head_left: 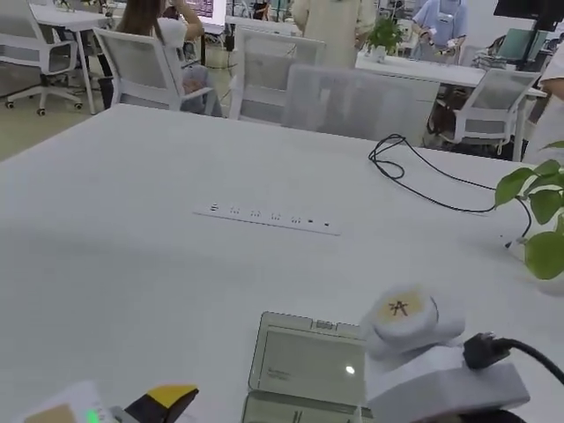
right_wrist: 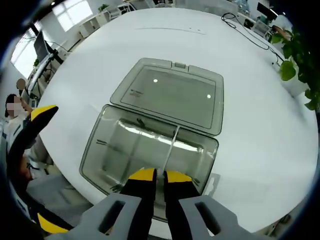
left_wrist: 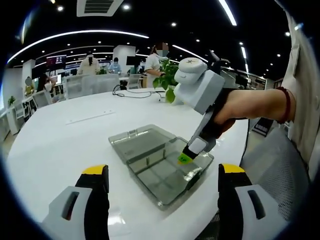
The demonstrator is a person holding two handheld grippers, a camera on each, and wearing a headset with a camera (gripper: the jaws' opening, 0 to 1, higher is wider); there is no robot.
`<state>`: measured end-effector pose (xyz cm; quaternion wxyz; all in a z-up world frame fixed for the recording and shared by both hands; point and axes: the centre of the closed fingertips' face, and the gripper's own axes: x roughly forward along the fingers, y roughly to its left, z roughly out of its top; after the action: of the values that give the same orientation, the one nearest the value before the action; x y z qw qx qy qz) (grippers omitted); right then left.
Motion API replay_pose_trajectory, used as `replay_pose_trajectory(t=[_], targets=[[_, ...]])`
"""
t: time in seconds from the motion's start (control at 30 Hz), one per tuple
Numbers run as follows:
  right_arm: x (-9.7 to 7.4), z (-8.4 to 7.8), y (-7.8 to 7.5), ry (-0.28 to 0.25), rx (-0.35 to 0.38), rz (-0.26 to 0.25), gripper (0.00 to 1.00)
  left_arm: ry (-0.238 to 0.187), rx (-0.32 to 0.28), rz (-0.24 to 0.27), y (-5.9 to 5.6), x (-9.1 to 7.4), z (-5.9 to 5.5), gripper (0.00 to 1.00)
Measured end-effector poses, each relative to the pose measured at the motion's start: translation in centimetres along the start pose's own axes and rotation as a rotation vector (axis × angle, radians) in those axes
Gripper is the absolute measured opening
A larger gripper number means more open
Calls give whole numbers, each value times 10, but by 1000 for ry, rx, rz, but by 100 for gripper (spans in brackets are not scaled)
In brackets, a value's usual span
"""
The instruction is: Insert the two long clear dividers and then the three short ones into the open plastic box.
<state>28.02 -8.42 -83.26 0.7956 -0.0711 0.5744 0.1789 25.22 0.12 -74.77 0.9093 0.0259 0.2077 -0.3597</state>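
The clear plastic box [right_wrist: 95, 150] lies open on the white table, its lid [right_wrist: 170, 95] flat behind it. A long clear divider [right_wrist: 150, 134] runs across the inside. My right gripper [right_wrist: 160, 175] is low over the near wall, shut on a short clear divider [right_wrist: 171, 145] that stands crosswise against the long one. In the left gripper view the box [left_wrist: 150, 180] sits between my wide-open left gripper's [left_wrist: 162, 170] jaws, and the right gripper [left_wrist: 186, 158] reaches down into it. The head view catches the lid [head_left: 308, 361] and a yellow fingertip [head_left: 163, 401].
A white power strip [head_left: 269, 218] lies mid-table and a black cable [head_left: 423, 181] loops at the back right. A leafy plant [head_left: 538, 211] stands at the right edge. White chairs [head_left: 352, 101] and people are beyond the table.
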Motion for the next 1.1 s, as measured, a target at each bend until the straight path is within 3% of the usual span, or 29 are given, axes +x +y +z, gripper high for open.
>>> replay_pose_trajectory(t=[0.3,0.43,0.57,0.63,0.7,0.73,0.93,1.1], targets=[[2,1,-1,-14,-25,0,8,-2,-1,9,4,-1,1,92],[2,2,-2,-37,20,53,9,-4,3,10,3,-1,3,92],[1,3,-1,-59,13,102,12,1,6,18,3,-4,3,92],[0,6,1,-95,-13,125,13,4,6,23,3,-5,3,92],[-2,4,1,-103,-51,115,18,9,5,32,4,-7,3,91],[-3,8,0,-131,-80,112,21,13,5,36,5,-8,2,91],[-14,9,4,-168,-93,143,29,25,1,59,8,-13,1,90],[-28,13,8,-237,-134,187,36,34,-15,76,9,-18,2,89]])
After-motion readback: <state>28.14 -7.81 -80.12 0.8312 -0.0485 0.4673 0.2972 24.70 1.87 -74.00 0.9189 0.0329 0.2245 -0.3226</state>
